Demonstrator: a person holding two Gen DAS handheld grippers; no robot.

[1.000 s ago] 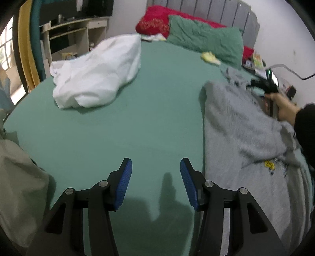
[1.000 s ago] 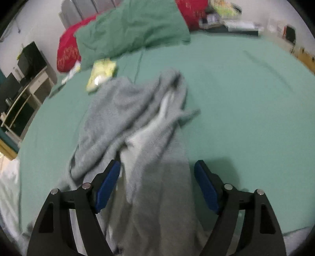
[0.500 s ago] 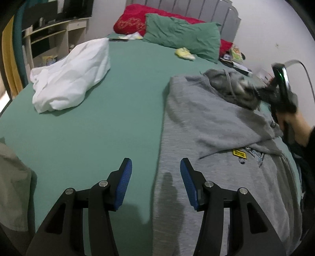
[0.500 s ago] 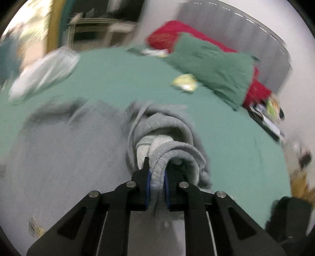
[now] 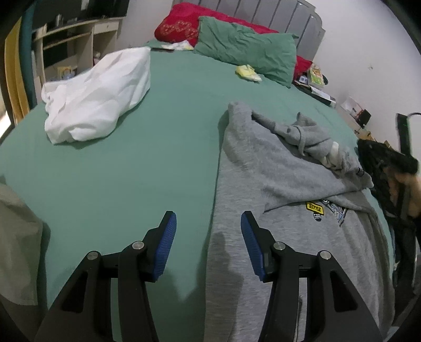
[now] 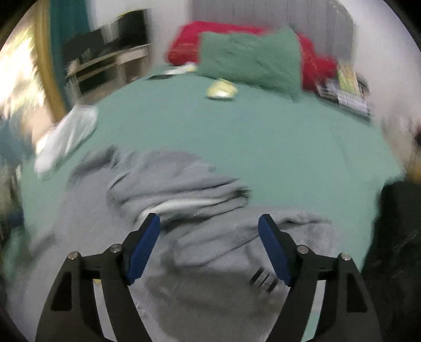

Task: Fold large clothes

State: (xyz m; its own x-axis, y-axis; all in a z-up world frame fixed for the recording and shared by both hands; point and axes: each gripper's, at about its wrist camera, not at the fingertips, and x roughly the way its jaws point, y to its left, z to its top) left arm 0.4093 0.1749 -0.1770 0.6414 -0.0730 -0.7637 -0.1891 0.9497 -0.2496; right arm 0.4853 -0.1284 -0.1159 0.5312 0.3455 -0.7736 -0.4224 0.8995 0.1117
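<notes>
A grey hoodie (image 5: 276, 184) with a yellow chest logo lies spread on the right half of the green bed (image 5: 158, 147). Its hood and a sleeve with a white cuff (image 5: 331, 155) lie bunched across the upper body. My left gripper (image 5: 208, 231) hovers open over the hoodie's left edge, with nothing between its blue pads. In the blurred right wrist view, my right gripper (image 6: 209, 236) hangs above the bunched grey fabric (image 6: 184, 200). Its jaws are opening and stand wide, with no cloth pinched between them. The person's hand (image 5: 405, 184) shows at the right edge of the left wrist view.
A crumpled white garment (image 5: 97, 94) lies at the bed's far left. Green (image 5: 247, 47) and red (image 5: 181, 25) pillows and a small yellow item (image 5: 247, 72) sit by the headboard. A beige cloth (image 5: 15, 242) hangs at the near left edge. Shelves (image 5: 73, 39) stand beyond the bed.
The right gripper shut on the hood and sleeve bunch, carried it across onto the hoodie's body, then let go and opened. The left wrist view has shifted towards the hoodie.
</notes>
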